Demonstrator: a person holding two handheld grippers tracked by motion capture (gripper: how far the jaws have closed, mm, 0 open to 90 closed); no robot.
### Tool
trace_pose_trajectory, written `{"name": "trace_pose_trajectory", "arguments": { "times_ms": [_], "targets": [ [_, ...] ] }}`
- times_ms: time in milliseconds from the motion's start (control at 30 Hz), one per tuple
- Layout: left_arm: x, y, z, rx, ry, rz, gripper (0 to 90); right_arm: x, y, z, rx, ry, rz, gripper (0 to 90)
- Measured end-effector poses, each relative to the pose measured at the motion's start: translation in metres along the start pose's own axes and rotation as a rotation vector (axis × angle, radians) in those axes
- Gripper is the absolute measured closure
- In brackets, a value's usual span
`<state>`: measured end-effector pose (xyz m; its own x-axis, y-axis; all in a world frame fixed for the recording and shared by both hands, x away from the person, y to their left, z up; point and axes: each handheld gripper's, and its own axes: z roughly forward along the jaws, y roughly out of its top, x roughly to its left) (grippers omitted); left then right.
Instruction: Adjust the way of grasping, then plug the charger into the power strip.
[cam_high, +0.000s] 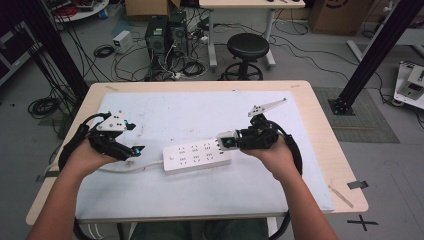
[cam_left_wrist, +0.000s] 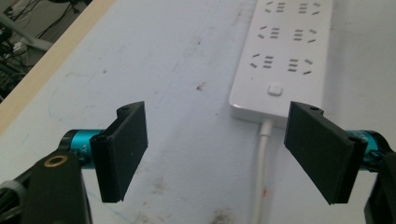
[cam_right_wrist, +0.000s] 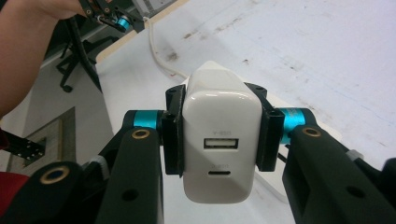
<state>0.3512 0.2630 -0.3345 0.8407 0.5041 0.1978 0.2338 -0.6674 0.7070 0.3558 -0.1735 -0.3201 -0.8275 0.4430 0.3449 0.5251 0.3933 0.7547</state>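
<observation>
A white power strip (cam_high: 196, 156) with several sockets lies flat on the table's mat, its white cable (cam_high: 125, 167) running off to the left. My right gripper (cam_high: 229, 141) hovers at the strip's right end, shut on a white USB charger (cam_right_wrist: 222, 121). The charger's port face points at the camera and its far end points toward the mat. My left gripper (cam_high: 134, 137) is open just left of the strip, with nothing between its pads. In the left gripper view the strip's switch end (cam_left_wrist: 275, 88) and cable (cam_left_wrist: 261, 158) lie just beyond the wide-apart jaws.
The grey-white mat (cam_high: 200, 110) covers most of a light wooden table (cam_high: 320, 115). Beyond the table's far edge stand a black stool (cam_high: 247, 47), computer cases (cam_high: 165, 32) and loose floor cables. A black frame post (cam_high: 370, 55) rises at the right.
</observation>
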Motion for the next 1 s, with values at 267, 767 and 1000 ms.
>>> {"name": "trace_pose_trajectory", "arguments": {
  "times_ms": [267, 767, 1000],
  "targets": [
    [0.003, -0.002, 0.000, 0.000, 0.003, 0.000, 21.6, -0.007, 0.006, -0.003, 0.031, -0.028, -0.021, 63.3],
    [0.003, -0.015, -0.005, 0.003, 0.016, -0.020, 21.6, -0.024, 0.043, 0.035, 0.239, -0.045, -0.141, 63.3],
    [0.002, -0.021, -0.004, 0.010, 0.013, -0.023, 21.6, -0.027, 0.056, 0.057, 0.350, -0.041, -0.207, 63.3]
  ]
}}
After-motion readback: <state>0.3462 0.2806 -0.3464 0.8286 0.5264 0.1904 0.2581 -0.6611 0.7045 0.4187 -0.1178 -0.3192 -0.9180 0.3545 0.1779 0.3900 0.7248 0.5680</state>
